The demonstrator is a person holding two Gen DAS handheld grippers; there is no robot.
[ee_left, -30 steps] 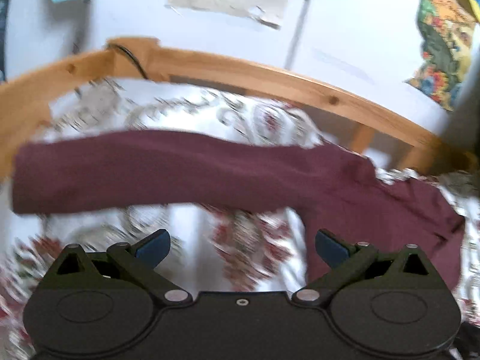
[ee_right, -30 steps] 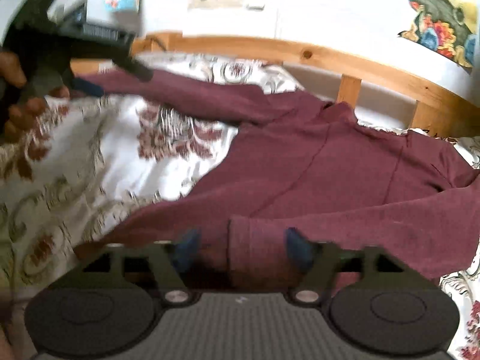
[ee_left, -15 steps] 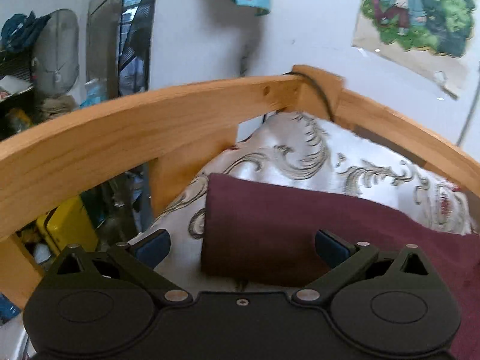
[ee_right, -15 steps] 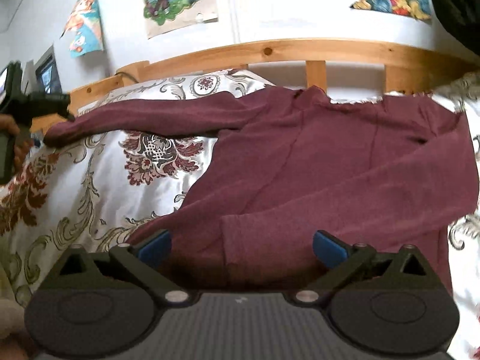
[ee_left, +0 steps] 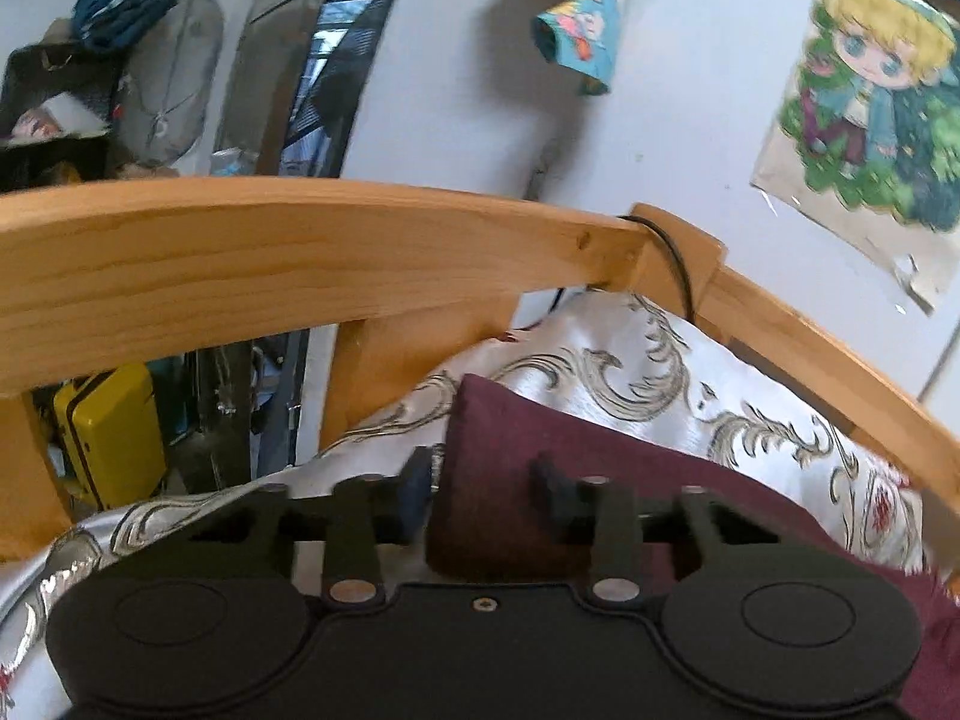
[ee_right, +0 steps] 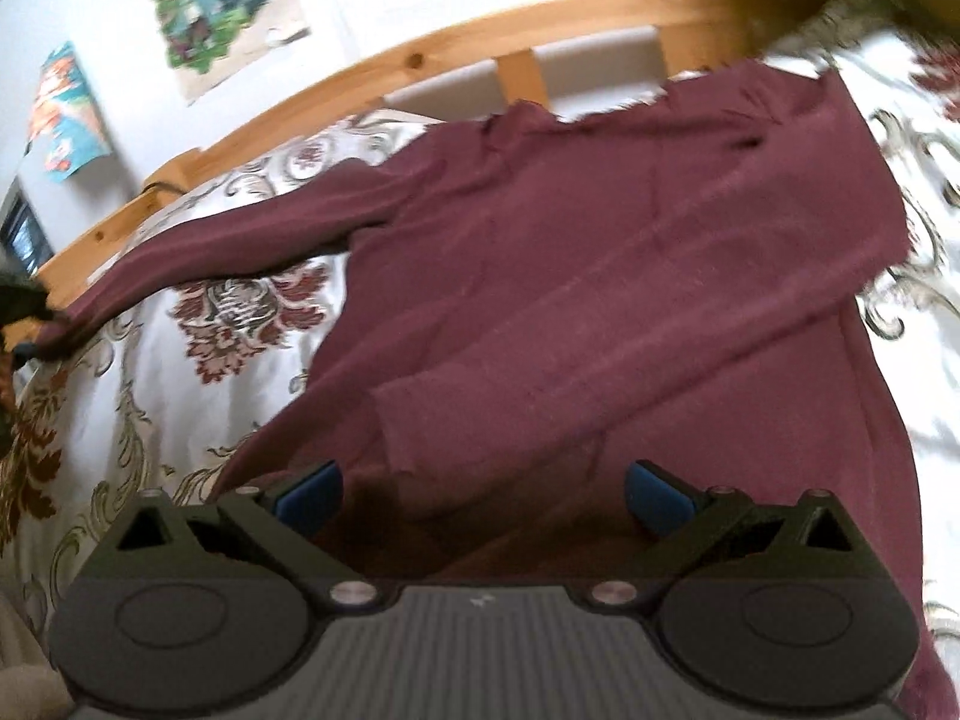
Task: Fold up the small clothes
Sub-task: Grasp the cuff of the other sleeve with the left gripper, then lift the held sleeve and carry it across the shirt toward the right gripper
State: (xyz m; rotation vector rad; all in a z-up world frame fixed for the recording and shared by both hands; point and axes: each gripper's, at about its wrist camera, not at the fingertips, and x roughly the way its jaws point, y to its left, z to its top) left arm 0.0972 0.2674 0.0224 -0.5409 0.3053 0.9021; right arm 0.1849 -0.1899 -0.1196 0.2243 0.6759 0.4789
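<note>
A maroon long-sleeved top (ee_right: 630, 300) lies spread on the patterned bedspread (ee_right: 180, 396). One sleeve stretches out to the left, and its cuff (ee_left: 498, 468) sits between the fingers of my left gripper (ee_left: 486, 480), which has closed on it near the bed's corner. The left gripper also shows at the far left of the right wrist view (ee_right: 24, 312). The other sleeve is folded across the body. My right gripper (ee_right: 480, 492) is open and hovers over the lower hem of the top.
A wooden bed rail (ee_left: 300, 252) runs close in front of the left gripper, with a black cable (ee_left: 672, 258) over its corner post. A yellow case (ee_left: 108, 432) stands on the floor beyond. Posters (ee_right: 222, 12) hang on the white wall.
My left gripper has closed on the sleeve cuff. My right gripper has stayed open and swung, so the top now looks tilted in its view.
</note>
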